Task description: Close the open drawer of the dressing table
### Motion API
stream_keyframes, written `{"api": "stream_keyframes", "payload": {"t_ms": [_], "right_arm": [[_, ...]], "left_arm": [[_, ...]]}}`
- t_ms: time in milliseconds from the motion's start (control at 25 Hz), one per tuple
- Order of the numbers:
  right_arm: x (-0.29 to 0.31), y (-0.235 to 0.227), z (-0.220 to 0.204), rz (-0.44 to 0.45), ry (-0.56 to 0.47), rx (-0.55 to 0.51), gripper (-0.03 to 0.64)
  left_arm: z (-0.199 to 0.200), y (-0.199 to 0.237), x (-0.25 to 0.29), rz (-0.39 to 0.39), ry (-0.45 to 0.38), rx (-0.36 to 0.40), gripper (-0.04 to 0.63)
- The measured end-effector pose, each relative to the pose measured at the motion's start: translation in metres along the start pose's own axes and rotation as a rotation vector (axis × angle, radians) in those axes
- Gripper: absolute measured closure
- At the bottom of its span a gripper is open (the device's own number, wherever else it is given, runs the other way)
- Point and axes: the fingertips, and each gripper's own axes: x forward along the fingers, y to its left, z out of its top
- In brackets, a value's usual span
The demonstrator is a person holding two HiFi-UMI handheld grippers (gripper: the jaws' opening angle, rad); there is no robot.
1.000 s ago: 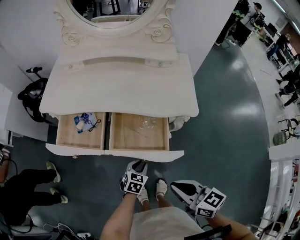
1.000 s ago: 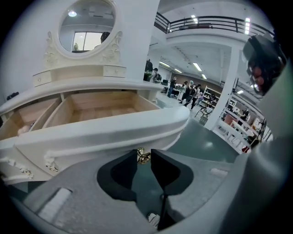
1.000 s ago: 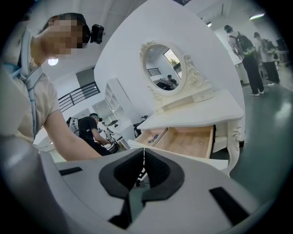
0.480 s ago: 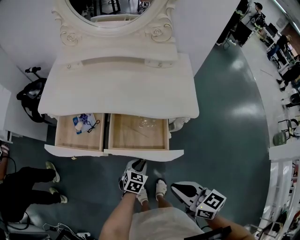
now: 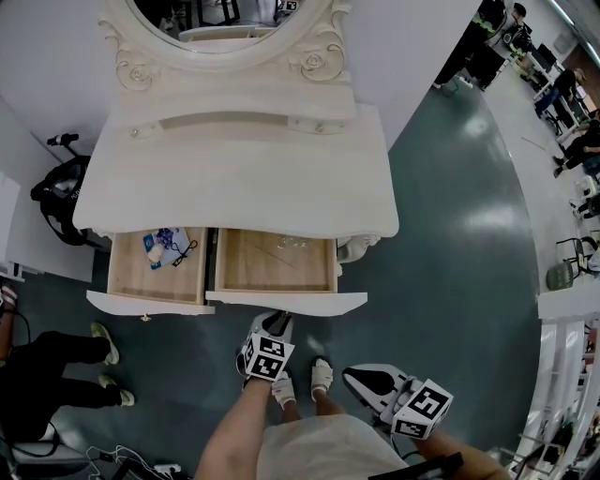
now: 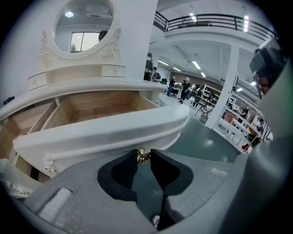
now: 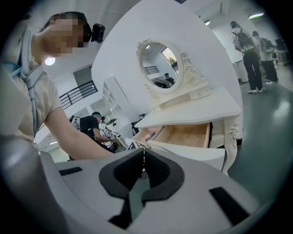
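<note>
Dressing table (image 5: 234,178), white, with an oval mirror (image 5: 225,14) above; two drawers are seen pulled out side by side beneath its top. Right drawer (image 5: 286,299): wooden interior, white front, and a small brass knob (image 6: 143,156) that is pinched between the tips of the left gripper (image 6: 144,153). Left drawer (image 5: 150,302): small items (image 5: 169,246) are kept inside. Right gripper (image 7: 143,153): jaws are pressed together on nothing, and it is held back from the table over the green floor (image 5: 450,262).
</note>
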Motion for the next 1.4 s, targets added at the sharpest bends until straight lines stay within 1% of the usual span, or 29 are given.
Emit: {"api": "stream_keyframes", "payload": {"t_ms": [560, 920, 1400], "right_arm": [[0.005, -0.010, -0.001, 0.001, 0.025, 0.020, 0.600], [0.009, -0.017, -0.002, -0.005, 0.028, 0.031, 0.600], [0.012, -0.026, -0.003, -0.009, 0.034, 0.043, 0.600]], "left_arm": [[0.024, 0.020, 0.017, -0.011, -0.007, -0.004, 0.502], [0.034, 0.032, 0.026, 0.001, -0.011, -0.021, 0.502], [0.048, 0.043, 0.037, 0.010, -0.021, -0.022, 0.502]]}}
